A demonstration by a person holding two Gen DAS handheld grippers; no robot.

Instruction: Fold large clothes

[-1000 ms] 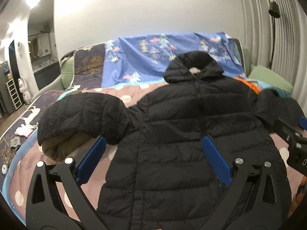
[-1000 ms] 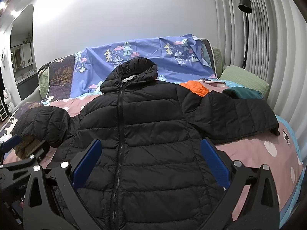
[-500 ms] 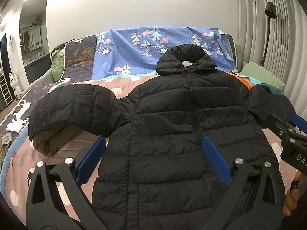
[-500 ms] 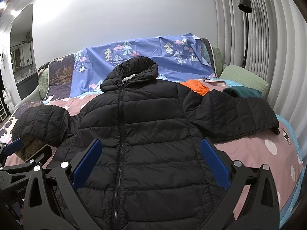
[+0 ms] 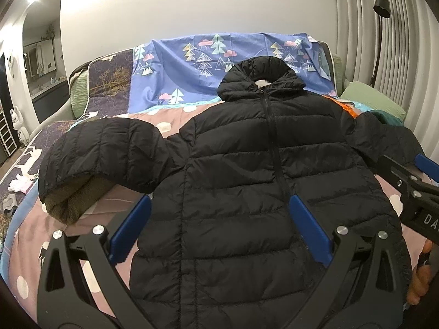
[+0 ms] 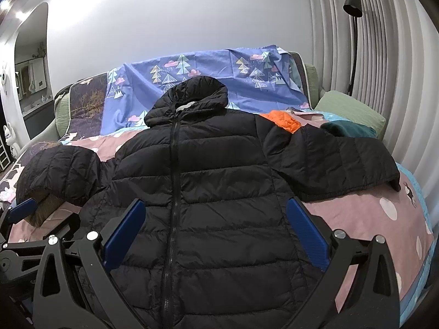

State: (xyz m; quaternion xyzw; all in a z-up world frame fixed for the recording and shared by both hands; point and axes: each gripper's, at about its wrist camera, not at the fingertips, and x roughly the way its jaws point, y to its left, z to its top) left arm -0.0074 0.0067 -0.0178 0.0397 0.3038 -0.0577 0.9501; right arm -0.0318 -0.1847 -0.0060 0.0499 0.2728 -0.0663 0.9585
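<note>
Bed (image 5: 30,235) unchanged; jacket (image 5: 247,192) flat; left tongs (image 5: 219,226), right tongs (image 6: 215,227) spread, left view shifted.

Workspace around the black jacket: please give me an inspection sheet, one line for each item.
Surface: bed with pink dotted cover; blue tree-print sheet draped at its far end.
Job's things: black puffer jacket lying front up, zipped, hood at the far end, both sleeves spread outward.
Clutter: brown fleece item under the left sleeve; orange garment and teal garment beyond the right sleeve; green pillow.
Grippers: left hand-held gripper open above the jacket's lower part, holding nothing; right hand-held gripper open, the same.
Cables: nothing seen.
Surroundings: white wall, ribbed panel and black floor lamp on the right, arched opening on the left.
</note>
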